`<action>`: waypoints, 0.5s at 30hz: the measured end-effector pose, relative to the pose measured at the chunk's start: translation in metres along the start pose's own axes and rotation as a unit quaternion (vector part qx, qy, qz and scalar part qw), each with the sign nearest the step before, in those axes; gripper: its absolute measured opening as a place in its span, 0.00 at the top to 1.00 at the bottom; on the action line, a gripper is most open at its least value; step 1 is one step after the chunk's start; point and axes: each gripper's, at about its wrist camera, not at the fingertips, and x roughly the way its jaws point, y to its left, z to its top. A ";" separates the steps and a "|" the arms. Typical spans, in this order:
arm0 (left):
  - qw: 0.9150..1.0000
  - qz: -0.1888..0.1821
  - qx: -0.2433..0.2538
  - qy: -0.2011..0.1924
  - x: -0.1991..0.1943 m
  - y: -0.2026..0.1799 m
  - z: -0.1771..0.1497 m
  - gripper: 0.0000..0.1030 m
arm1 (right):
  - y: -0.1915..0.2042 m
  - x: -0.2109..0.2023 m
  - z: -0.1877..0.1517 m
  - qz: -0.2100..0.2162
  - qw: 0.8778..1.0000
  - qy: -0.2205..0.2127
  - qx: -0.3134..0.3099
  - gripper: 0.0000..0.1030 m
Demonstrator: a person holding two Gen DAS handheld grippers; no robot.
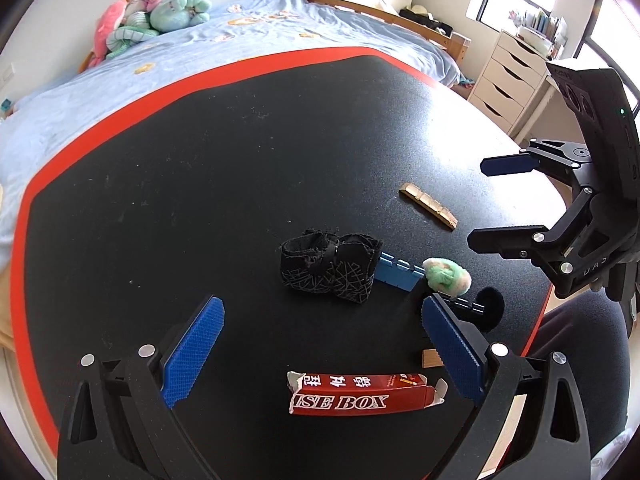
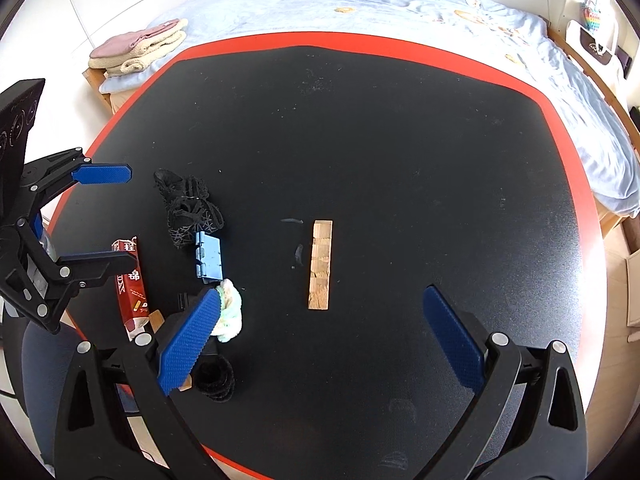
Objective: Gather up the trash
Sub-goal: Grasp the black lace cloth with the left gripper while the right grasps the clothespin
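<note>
Both tools are hovering spread wide, pinching nothing. The left tool (image 1: 320,344) is hanging above the red box (image 1: 360,396) on the bench (image 1: 200,160); the right tool (image 2: 320,340) is facing the wooden strip (image 2: 321,265).

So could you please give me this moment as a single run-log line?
left gripper: open, above torn red cardboard box | right gripper: open, empty | long wooden block strip: on black table, untouched

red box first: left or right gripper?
Left, probably. The left gripper is open with the red box lying just below the gap between its fingers. The right gripper is open too, but faces the wooden strip, with the box off to its left.
</note>
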 end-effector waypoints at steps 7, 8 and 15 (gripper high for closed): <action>1.000 -0.007 0.017 0.008 0.019 -0.001 0.000 0.07 | 0.001 0.014 0.003 -0.001 1.000 0.009 -0.005 0.08; 1.000 -0.008 0.020 0.006 0.019 -0.001 0.000 0.07 | 0.002 0.015 0.004 -0.001 1.000 0.010 -0.006 0.11; 1.000 -0.009 0.024 -0.007 0.025 0.006 0.004 0.11 | 0.007 0.025 0.007 -0.009 1.000 0.012 -0.017 0.31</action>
